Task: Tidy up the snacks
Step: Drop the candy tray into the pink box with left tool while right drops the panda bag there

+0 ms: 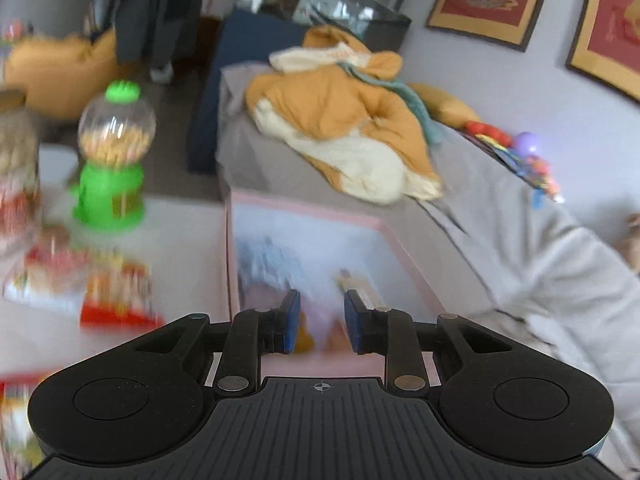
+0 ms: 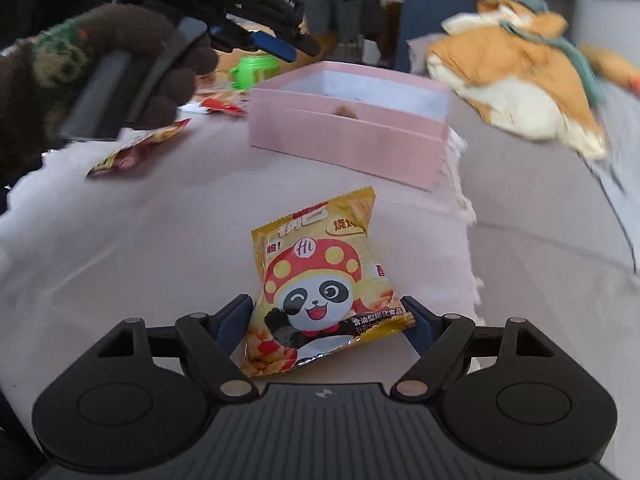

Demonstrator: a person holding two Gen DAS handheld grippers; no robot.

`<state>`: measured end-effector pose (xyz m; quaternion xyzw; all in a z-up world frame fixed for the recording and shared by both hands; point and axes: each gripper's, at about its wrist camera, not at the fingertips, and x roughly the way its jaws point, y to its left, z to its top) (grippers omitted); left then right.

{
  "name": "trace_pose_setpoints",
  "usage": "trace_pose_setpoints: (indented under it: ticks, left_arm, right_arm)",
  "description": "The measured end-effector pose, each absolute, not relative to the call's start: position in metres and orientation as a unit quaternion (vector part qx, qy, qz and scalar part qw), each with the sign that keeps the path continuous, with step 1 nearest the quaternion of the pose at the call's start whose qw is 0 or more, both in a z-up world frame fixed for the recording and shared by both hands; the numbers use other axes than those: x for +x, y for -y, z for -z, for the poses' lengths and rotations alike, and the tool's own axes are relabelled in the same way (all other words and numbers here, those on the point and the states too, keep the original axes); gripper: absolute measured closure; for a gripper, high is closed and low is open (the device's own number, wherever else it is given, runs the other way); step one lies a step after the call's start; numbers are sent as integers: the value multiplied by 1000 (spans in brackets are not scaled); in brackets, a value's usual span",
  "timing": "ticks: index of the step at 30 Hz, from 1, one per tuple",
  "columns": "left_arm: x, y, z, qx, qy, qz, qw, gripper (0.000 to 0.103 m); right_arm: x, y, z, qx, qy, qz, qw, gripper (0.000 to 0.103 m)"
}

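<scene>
A yellow snack packet (image 2: pixel 320 280) with a panda on it lies on the pale cloth, its lower half between the wide-apart fingers of my right gripper (image 2: pixel 326 320); the pads do not visibly press it. The pink box (image 2: pixel 348 140) stands just beyond it. My left gripper (image 1: pixel 322 320) hovers over the pink box (image 1: pixel 404 248), jaws a little apart with nothing between them; blurred packets (image 1: pixel 268 264) lie inside. In the right wrist view a gloved hand (image 2: pixel 120 60) holds the left gripper (image 2: pixel 296 50) up at the box's left.
Red snack packets (image 1: pixel 116 296) and a green candy dispenser (image 1: pixel 112 152) stand left of the box, with a jar (image 1: pixel 16 168) at the edge. More packets (image 2: pixel 136 148) lie under the gloved hand. An orange and cream blanket (image 1: pixel 344 128) lies on the grey sofa behind.
</scene>
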<state>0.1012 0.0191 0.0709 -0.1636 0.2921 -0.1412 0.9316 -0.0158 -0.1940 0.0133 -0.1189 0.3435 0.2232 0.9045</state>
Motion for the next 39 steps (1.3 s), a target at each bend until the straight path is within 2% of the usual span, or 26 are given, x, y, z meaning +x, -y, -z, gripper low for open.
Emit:
trace_pose_setpoints:
  ticks: [9, 14, 15, 16, 17, 19, 22, 27, 30, 34, 39]
  left_arm:
    - [5, -44, -53, -123, -322, 114, 932, 75]
    - [-22, -61, -34, -158, -325, 103, 927, 75]
    - [-25, -65, -30, -163, -328, 101, 925, 75]
    - [-26, -69, -27, -164, -333, 98, 923, 75]
    - [-27, -73, -25, -164, -337, 92, 923, 75]
    - [-29, -80, -21, -168, -338, 79, 923, 75]
    - [-31, -94, -18, -190, -330, 77, 922, 75]
    - [-39, -103, -15, -185, -329, 62, 924, 75]
    - [-45, -112, -14, -174, -330, 43, 927, 75]
    - [-47, -137, -13, -187, -318, 5, 930, 75]
    - [-49, -166, -16, -224, -286, -37, 931, 75]
  right_arm:
    - [19, 192, -16, -119, -369, -234, 891, 18]
    - [32, 183, -17, -159, -361, -249, 885, 15]
    - [36, 184, -18, -154, -372, -252, 880, 19]
    - [40, 184, -21, -142, -390, -257, 873, 39]
    - [44, 185, -26, -119, -413, -268, 862, 42]
    - [48, 186, -42, -87, -431, -278, 854, 43]
    - [56, 185, -82, -62, -396, -272, 875, 43]
    - [126, 171, -132, -12, -345, -215, 914, 42]
    - [180, 159, -129, 6, -345, -182, 921, 31]
    - [203, 128, -108, -34, -353, -151, 923, 30]
    - [181, 71, -97, -29, -377, -245, 893, 29]
